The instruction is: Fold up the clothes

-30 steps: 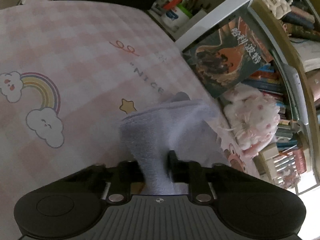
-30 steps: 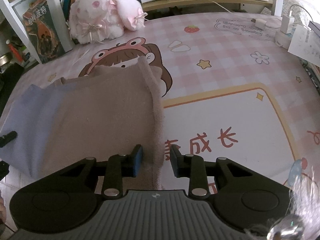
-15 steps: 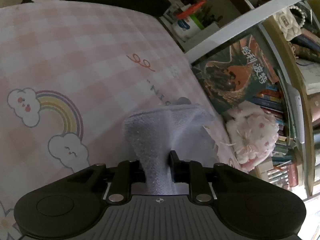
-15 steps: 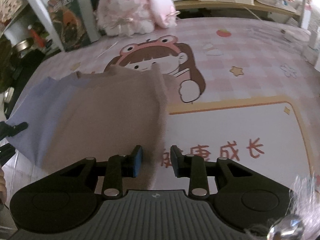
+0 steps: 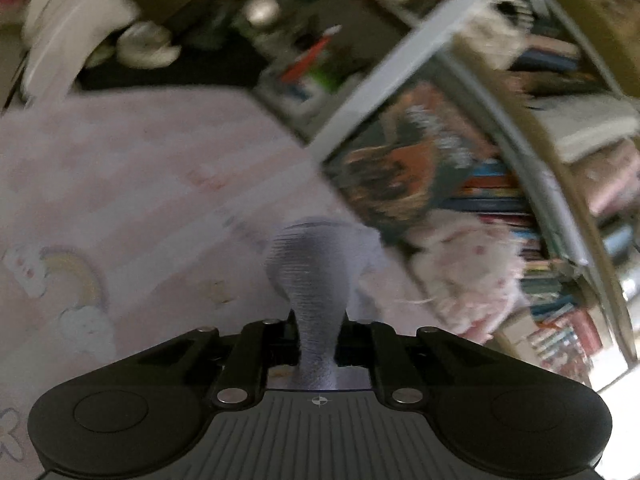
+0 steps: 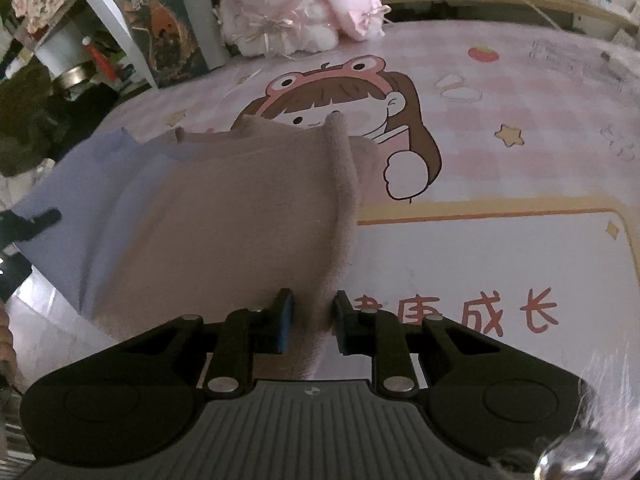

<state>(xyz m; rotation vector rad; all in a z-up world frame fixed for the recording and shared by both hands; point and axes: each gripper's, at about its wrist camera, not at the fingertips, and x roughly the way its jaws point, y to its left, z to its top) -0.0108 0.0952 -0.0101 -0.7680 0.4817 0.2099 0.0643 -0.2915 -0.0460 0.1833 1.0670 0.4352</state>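
Currently mid-lift: left tool (image 5: 318,330) closing, clamped on the blue end of the cloth (image 6: 224,220); right tool (image 6: 310,316) closing on its tan edge, cloth stretched ahead over the surface (image 6: 480,248). Next: carry both corners forward, evenly

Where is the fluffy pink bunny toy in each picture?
Left wrist view: the bunny toy is blurry, right of centre, below the book.
Right wrist view: the bunny toy sits top centre, right of the same book.
Shared landmark: that book.
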